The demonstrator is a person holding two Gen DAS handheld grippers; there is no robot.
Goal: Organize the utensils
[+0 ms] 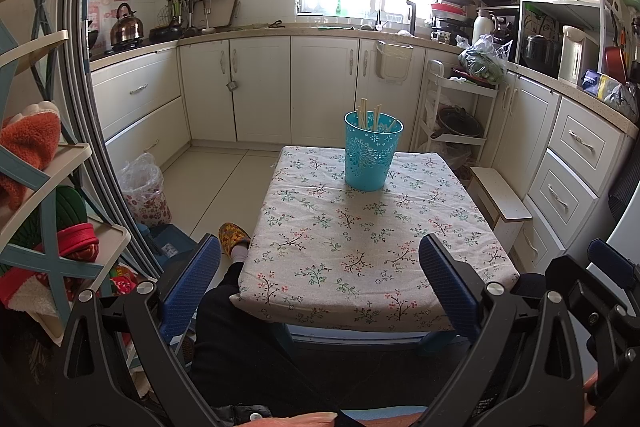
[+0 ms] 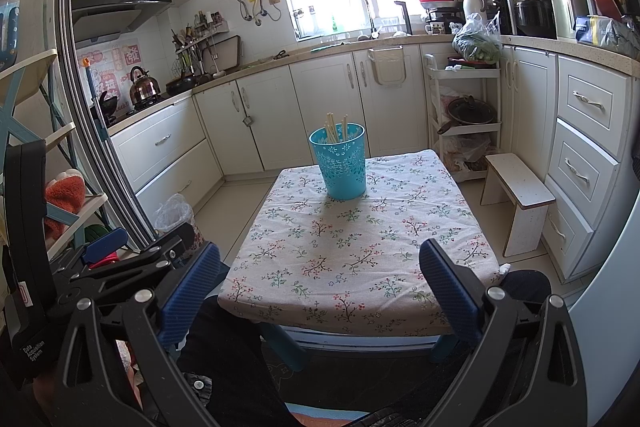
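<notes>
Both tongs, left [image 1: 320, 267] and right [image 2: 320, 267], were released and empty, held short of the table [image 1: 360, 291]. Chopsticks [image 1: 370, 115] stood in the cup [image 1: 372, 157] at its far end, apparently already sorted.

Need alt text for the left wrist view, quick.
A turquoise cup holding pale chopsticks stands at the far end of a floral-clothed table; the open left gripper sits empty at the near edge.

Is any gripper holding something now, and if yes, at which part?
Nothing is held. The left gripper and right gripper are both open and empty; the chopsticks stand in the blue cup.
</notes>
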